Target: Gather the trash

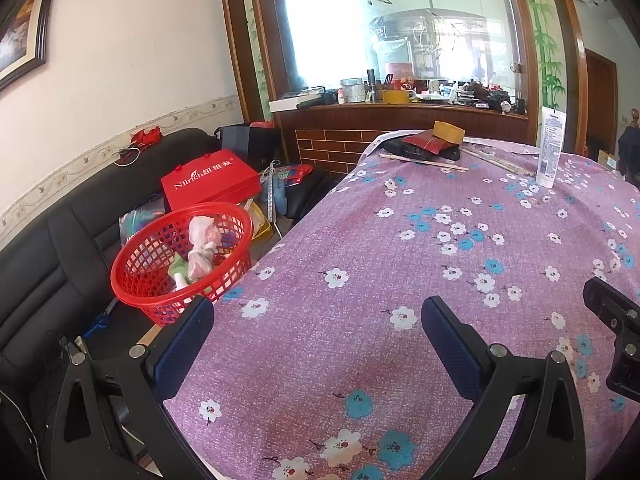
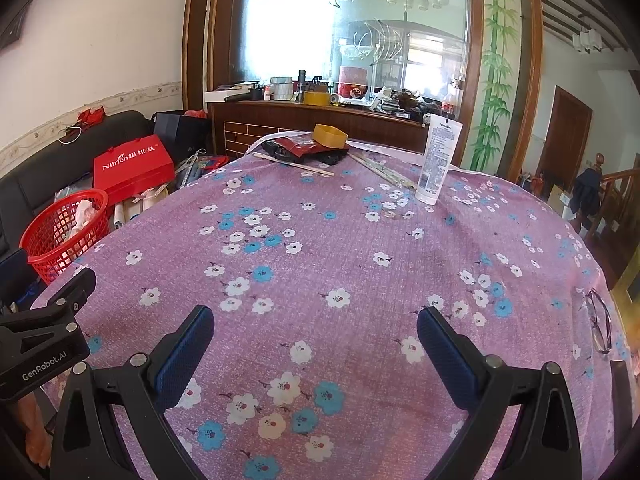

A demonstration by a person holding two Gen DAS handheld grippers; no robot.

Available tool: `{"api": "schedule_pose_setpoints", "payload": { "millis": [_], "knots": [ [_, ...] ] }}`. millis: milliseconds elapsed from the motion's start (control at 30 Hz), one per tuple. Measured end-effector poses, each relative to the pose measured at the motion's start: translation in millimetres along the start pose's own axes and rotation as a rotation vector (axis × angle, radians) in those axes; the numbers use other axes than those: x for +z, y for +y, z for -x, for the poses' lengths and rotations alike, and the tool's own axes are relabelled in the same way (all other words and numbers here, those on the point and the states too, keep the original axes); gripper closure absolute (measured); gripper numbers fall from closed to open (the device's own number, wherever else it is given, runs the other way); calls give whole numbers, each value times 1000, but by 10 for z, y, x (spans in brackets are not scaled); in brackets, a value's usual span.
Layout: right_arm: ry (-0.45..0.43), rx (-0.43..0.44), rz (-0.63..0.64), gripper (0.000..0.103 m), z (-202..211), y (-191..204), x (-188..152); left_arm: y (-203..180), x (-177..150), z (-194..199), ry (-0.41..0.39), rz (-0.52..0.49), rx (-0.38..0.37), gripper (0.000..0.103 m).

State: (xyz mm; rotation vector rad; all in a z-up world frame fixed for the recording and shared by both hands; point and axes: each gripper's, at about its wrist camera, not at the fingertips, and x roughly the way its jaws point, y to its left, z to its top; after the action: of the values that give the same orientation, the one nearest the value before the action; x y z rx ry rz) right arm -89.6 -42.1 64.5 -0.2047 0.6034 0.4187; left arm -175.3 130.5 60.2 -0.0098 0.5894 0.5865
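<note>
Blue-padded, both spread wide and holding nothing: left hand-held gripper (image 1: 318, 332) and right hand-held gripper (image 2: 316, 340), low in their frames over bare purple floral cloth on the worktop (image 2: 360, 248). No trash within reach of either. Outward and straight ahead, at the upper centre of both views, clutter at the far edge: dark red wrapper (image 2: 298, 145) on a black tray (image 2: 320, 156), yellow tape roll (image 2: 330, 135) on top. In front of it, thin chopsticks (image 2: 294, 164) with long axis running left to right, slightly downward to the right. White lotion tube (image 2: 436, 160) upright, right of that pile. Red mesh basket (image 1: 182, 256), already holding crumpled waste, at left beyond the worktop edge, just beside the left tool and well apart from the right. Judged: far clutter about equally distant for both; basket drop better suited to the left.
</note>
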Motion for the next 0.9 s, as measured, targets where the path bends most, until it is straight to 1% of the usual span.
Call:
{"api": "schedule_pose_setpoints", "payload": {
  "millis": [667, 800, 900],
  "knots": [
    [15, 2, -4, 0, -54, -17, -23, -17, -22, -39, 7, -4, -2, 0],
    [19, 0, -8, 0, -67, -38, -33, -65, -16, -68, 9, -12, -8, 0],
    [24, -10, -20, 0, -82, -98, -31, -166, 12, -107, 20, -40, -17, 0]
  ]
}}
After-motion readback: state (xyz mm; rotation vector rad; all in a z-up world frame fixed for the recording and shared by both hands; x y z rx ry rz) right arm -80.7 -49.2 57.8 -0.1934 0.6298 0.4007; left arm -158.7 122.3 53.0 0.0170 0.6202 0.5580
